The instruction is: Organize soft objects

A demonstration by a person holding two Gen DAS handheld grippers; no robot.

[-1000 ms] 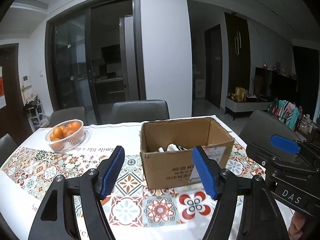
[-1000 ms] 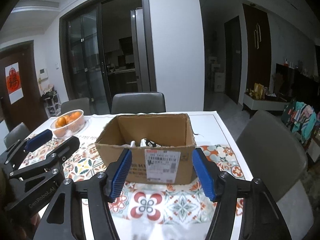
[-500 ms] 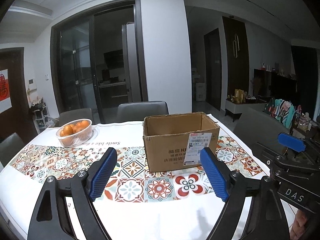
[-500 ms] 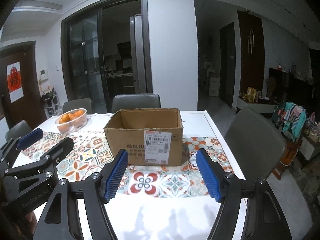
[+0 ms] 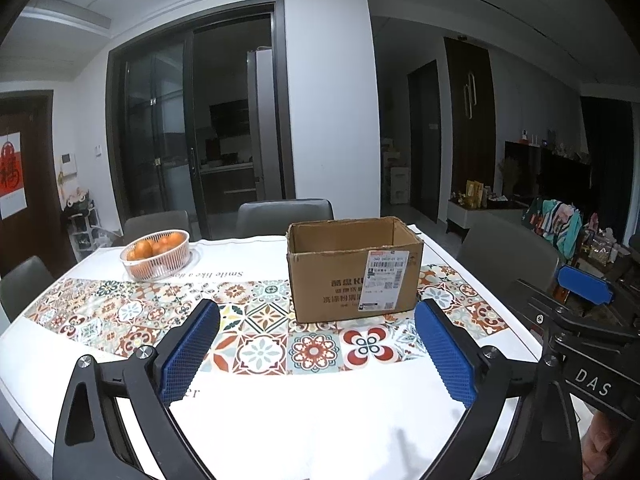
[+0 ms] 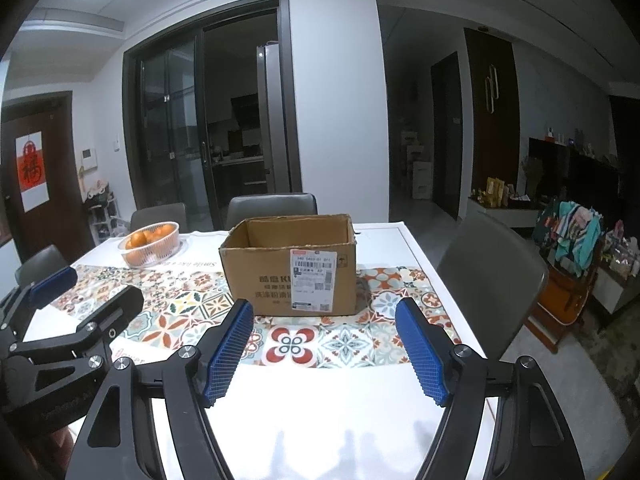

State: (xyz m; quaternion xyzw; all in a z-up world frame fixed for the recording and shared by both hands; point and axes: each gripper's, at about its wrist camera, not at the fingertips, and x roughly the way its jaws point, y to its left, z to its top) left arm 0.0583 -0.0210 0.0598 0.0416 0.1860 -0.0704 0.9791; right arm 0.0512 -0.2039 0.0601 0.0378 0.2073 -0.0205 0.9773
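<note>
An open brown cardboard box [image 5: 352,272] with a white shipping label stands on the patterned table runner; it also shows in the right wrist view [image 6: 292,264]. Its contents are hidden from this low angle. My left gripper [image 5: 318,344] is open and empty, held above the white table near its front edge, well short of the box. My right gripper [image 6: 326,344] is open and empty, likewise in front of the box. Each gripper shows at the side of the other's view.
A white basket of oranges [image 5: 157,252] sits at the table's back left. Grey chairs [image 5: 285,218] stand behind the table and one [image 6: 492,280] at its right side. The white table [image 5: 320,420] extends below the grippers.
Both grippers have pulled back and lowered from just over the box to the table's front edge. The box's inside was visible before and is now hidden.
</note>
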